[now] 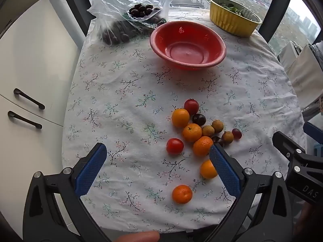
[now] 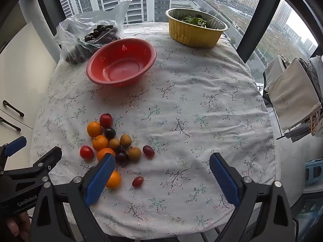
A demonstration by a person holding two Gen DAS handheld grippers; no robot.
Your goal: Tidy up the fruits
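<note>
A loose pile of small fruits (image 1: 198,127) (image 2: 110,141) lies on the floral tablecloth: orange citrus, red tomatoes, brown longans, dark plums and red grapes. One orange (image 1: 182,194) sits apart near the front, and a lone red grape (image 2: 137,181) lies by itself. An empty red colander bowl (image 1: 187,44) (image 2: 121,61) stands behind the pile. My left gripper (image 1: 157,155) hovers open above the cloth, left of the pile, its right finger over an orange (image 1: 208,169). My right gripper (image 2: 162,164) is open too, holding nothing, its left finger covering part of an orange (image 2: 114,179).
A clear plastic bag (image 1: 125,20) (image 2: 90,34) of dark fruits lies at the back left. At the back right stands a gold foil tray (image 1: 234,18) (image 2: 194,27) with greens. White cabinets (image 1: 30,80) are left of the table; a rack with cloth (image 2: 292,92) is right.
</note>
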